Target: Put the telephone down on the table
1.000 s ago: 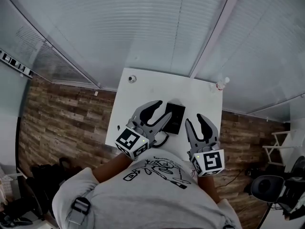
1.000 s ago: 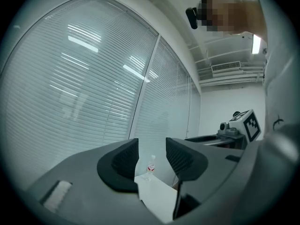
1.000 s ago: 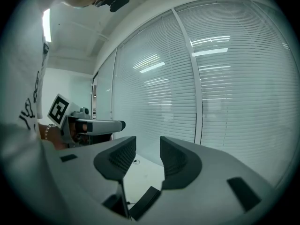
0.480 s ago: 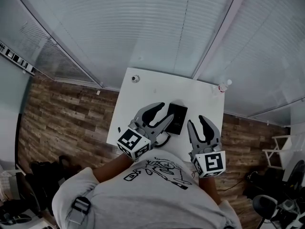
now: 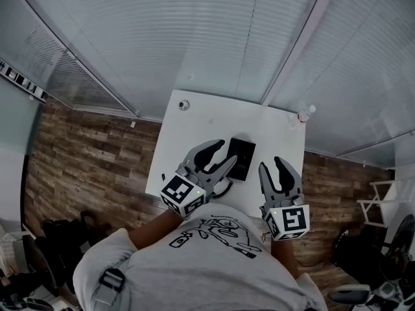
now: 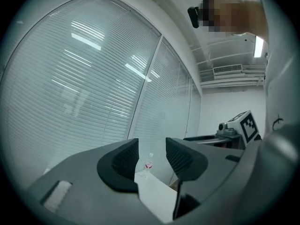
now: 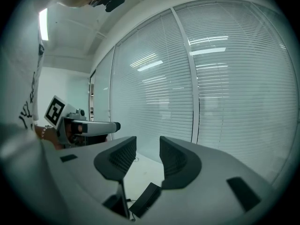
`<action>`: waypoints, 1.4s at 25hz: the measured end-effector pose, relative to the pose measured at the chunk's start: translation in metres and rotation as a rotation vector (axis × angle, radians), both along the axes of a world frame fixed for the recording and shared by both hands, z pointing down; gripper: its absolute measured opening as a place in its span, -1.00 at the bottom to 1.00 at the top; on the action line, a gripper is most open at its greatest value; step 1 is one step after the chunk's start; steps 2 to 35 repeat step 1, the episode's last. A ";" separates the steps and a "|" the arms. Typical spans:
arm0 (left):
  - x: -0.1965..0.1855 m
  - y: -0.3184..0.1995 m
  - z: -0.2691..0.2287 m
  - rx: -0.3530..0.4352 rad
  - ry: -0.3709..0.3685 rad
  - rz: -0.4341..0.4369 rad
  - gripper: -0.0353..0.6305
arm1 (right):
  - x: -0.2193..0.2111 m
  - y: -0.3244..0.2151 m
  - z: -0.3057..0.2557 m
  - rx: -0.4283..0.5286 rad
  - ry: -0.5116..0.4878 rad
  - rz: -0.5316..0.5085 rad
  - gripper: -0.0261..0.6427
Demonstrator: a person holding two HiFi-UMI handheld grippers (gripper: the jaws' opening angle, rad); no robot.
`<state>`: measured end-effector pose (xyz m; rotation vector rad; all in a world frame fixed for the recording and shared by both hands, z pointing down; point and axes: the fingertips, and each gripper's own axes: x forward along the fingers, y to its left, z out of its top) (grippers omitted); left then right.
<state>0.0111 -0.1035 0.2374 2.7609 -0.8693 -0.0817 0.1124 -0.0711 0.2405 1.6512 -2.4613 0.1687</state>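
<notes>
Left tongs [image 5: 222, 155], right tongs [image 5: 272, 166]: both closed, empty, hovering at near edge of counter [image 5: 214, 118]. Telephone [image 5: 240, 159]: flat on counter just ahead between them; grip likely unneeded, set-down seemingly complete.

One table [image 5: 194, 122], one telephone [image 5: 240, 157], one bottle [image 5: 303, 113] far right, my two tools, left gripper [image 5: 224, 153], right gripper [image 5: 271, 164]

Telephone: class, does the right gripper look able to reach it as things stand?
Probably yes: the telephone lies flat on the table just ahead of the right gripper, nothing between them.
</notes>
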 end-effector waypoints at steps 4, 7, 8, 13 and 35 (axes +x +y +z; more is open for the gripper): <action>-0.001 -0.001 0.001 -0.002 0.003 -0.003 -0.35 | 0.001 -0.001 0.001 -0.003 -0.006 0.006 -0.48; -0.001 -0.001 0.001 -0.002 0.003 -0.003 -0.35 | 0.001 -0.001 0.001 -0.003 -0.006 0.006 -0.48; -0.001 -0.001 0.001 -0.002 0.003 -0.003 -0.35 | 0.001 -0.001 0.001 -0.003 -0.006 0.006 -0.48; -0.001 -0.001 0.001 -0.002 0.003 -0.003 -0.35 | 0.001 -0.001 0.001 -0.003 -0.006 0.006 -0.48; -0.001 -0.001 0.001 -0.002 0.003 -0.003 -0.35 | 0.001 -0.001 0.001 -0.003 -0.006 0.006 -0.48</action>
